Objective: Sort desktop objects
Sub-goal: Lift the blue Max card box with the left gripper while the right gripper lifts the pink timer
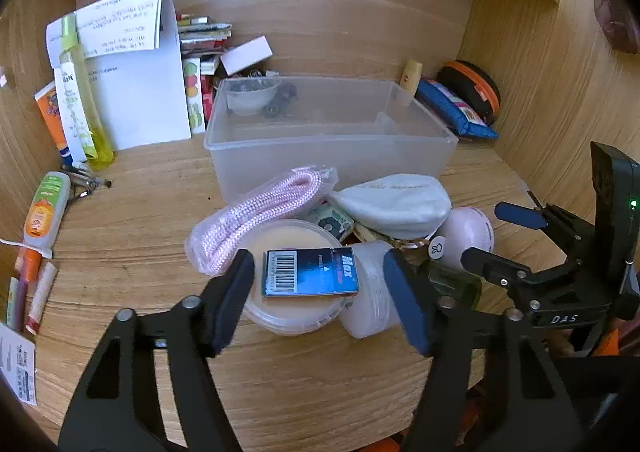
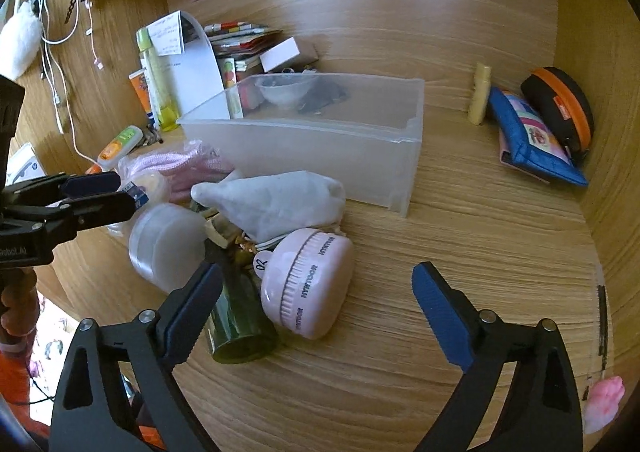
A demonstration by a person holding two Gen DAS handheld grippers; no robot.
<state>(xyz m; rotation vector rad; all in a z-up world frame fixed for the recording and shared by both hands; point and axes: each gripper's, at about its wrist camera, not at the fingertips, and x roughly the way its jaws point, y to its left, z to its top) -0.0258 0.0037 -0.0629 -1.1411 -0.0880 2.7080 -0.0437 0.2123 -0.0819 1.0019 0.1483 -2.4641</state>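
A clear plastic bin [image 1: 328,144] stands at the back of the wooden desk, also in the right wrist view [image 2: 320,148]. In front lies a pile: pink rope in a bag [image 1: 256,216], a round lidded tub [image 1: 292,308] with a small blue staples box [image 1: 310,272] on top, a white pouch [image 1: 396,200], a frosted jar [image 1: 370,292], a pink round timer [image 2: 308,284] and a green glass [image 2: 240,324]. My left gripper [image 1: 320,284] is open, its fingers on either side of the blue box. My right gripper [image 2: 316,292] is open around the timer and glass.
Papers [image 1: 132,64], tubes and a yellow bottle [image 1: 86,100] stand at the back left. A stack of books [image 1: 204,40] is behind the bin. A blue pouch [image 2: 532,140] and black-orange case [image 2: 560,104] lie at the right. Pens and a bottle [image 1: 44,208] lie left.
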